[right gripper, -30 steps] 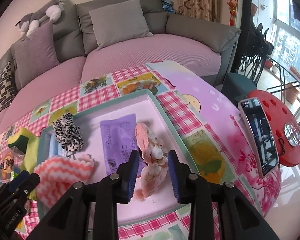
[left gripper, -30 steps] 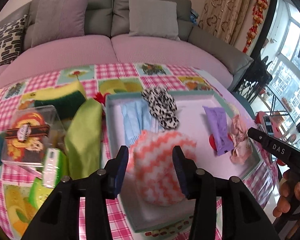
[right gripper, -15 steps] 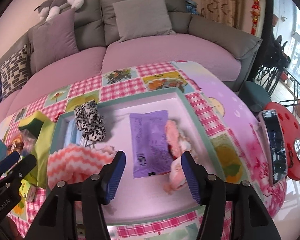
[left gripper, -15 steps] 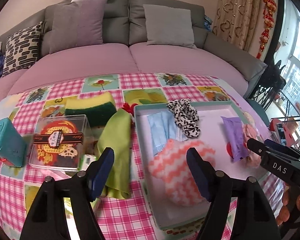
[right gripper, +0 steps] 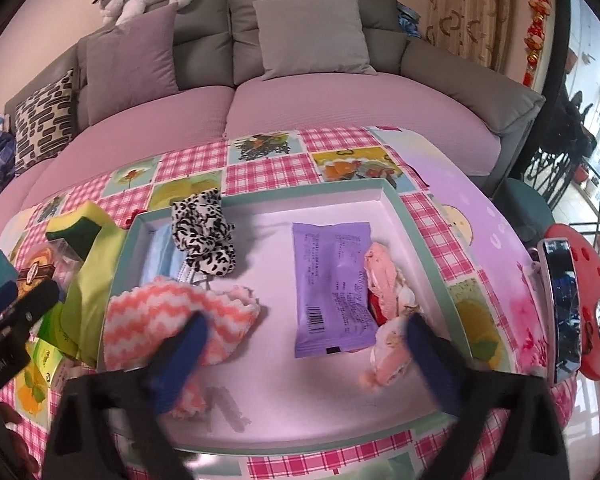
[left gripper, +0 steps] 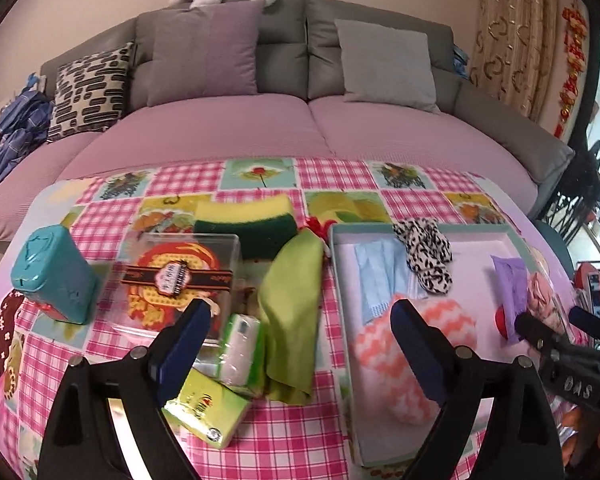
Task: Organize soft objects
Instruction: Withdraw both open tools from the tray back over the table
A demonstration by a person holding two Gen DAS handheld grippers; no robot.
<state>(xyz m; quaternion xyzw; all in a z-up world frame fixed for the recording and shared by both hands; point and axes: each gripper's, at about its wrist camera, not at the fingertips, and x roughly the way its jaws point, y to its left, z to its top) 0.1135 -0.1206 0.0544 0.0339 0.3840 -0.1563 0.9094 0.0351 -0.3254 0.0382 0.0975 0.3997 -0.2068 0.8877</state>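
Soft things sit in the tray [right gripper: 416, 216]; both the left gripper [left gripper: 300, 332] and right gripper [right gripper: 308, 344] have just opened wide, empty. The green cloth [left gripper: 292, 300] on the counter could get forgotten.

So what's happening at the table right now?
A person is sorting soft items into the shallow tray. Both tongs have just been opening and hold nothing: the left tongs hover near the coral zigzag cloth, the right tongs above the pink fabric bundle. The green cloth and sponge lie outside the tray.
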